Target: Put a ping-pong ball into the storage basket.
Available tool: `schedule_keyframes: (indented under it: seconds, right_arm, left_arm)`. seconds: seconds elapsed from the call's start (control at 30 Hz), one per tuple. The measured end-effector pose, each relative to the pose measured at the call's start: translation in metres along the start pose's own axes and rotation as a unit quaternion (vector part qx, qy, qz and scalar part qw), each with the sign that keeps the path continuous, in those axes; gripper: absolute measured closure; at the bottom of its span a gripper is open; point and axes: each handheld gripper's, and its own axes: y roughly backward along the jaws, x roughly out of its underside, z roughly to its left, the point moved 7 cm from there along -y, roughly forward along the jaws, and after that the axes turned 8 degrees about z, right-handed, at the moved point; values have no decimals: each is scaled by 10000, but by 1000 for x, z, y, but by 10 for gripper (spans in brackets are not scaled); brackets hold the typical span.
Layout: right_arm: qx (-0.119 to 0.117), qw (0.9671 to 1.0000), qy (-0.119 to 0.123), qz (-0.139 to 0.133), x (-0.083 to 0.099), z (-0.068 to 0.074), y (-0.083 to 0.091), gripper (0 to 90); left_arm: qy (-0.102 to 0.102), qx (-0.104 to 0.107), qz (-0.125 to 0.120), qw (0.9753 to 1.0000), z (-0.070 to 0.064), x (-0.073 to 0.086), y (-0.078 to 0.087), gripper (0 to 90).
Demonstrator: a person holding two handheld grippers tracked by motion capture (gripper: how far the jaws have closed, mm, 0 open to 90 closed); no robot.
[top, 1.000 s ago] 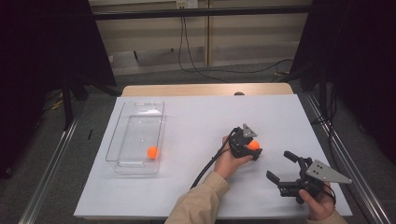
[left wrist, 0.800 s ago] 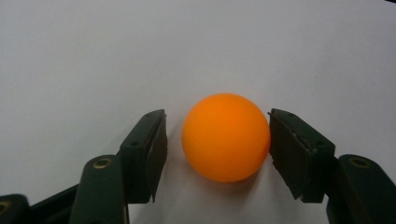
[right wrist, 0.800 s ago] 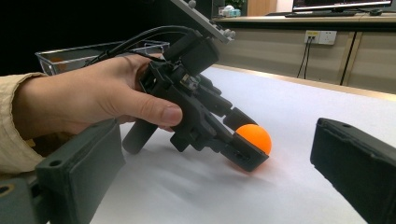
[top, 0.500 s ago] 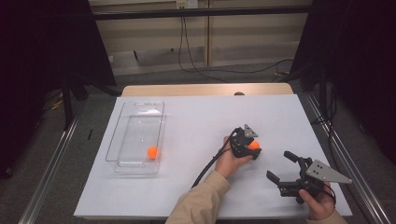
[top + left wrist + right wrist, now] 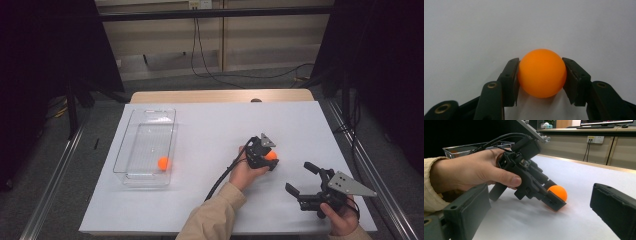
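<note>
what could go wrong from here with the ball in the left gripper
1. The orange ball is round and smooth, and the left gripper pinches it only at its two sides, low near the white table; it could squirt out and roll away when lifted.
2. The clear tray, with another orange ball inside, lies well to the left, so a weak grip might drop the ball on the way.

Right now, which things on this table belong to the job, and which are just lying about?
In the job:
- orange ball, gripped by the left gripper
- clear tray
- second orange ball, already in the tray

Just there:
- right gripper, open and idle
- wall cables
- table
</note>
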Motion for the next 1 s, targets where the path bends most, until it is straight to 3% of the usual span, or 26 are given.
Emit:
schedule_keyframes:
  seconds: [0.57,1.0]
  right_arm:
    - [10,10000,-5,10,0,0,0,22]
    - [11,10000,1,20,1,1,-1,22]
  left_arm:
    - [163,235,-45,9996,1,3,16,509]
    - [232,205,-44,9995,3,12,34,509]
